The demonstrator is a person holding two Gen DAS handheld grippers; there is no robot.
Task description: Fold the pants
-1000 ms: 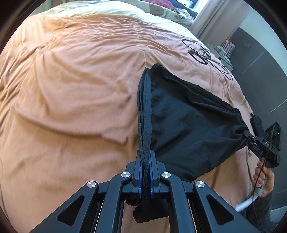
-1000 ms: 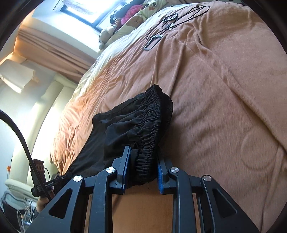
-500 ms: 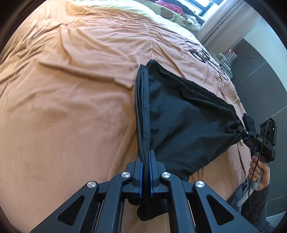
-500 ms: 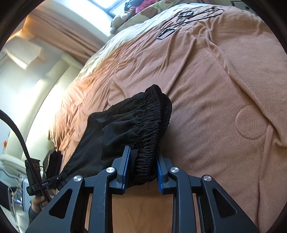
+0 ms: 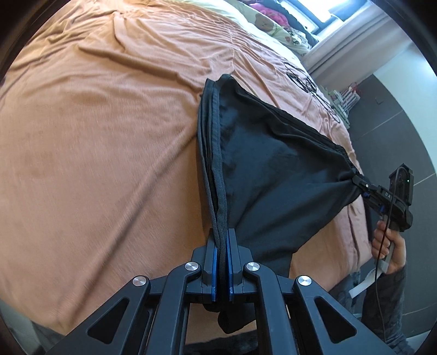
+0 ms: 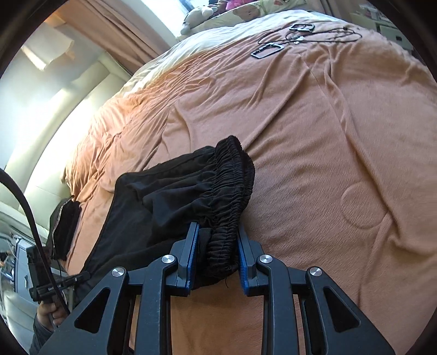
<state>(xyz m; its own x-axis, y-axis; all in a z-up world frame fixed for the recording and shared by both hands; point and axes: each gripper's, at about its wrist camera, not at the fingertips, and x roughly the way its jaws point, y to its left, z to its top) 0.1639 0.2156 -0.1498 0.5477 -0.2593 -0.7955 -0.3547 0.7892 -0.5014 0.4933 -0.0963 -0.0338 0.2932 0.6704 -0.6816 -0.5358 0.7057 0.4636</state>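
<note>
While both claws are clenched on fabric, the black pants point(image 5: 273, 169) hang stretched between them above the bed point(image 5: 95, 136). Left claw point(image 5: 222, 262): jaws pressed almost together on a thin hem edge, which runs straight ahead from the tips; a tail of cloth droops beneath the jaws. Right claw point(image 6: 215, 256): jaws set wider, grasping the gathered elastic waistband point(image 6: 232, 180), which bunches up ahead of the tips. From the left wrist view, the right claw point(image 5: 363, 188) is seen at the far corner of the garment, held in the person's right hand point(image 5: 387, 245). The orange bedspread point(image 6: 327, 123) is creased. Farther off on it lie thin black cables point(image 6: 314, 35). Stuffed toys point(image 5: 265, 21) sit beyond by the window.
</note>
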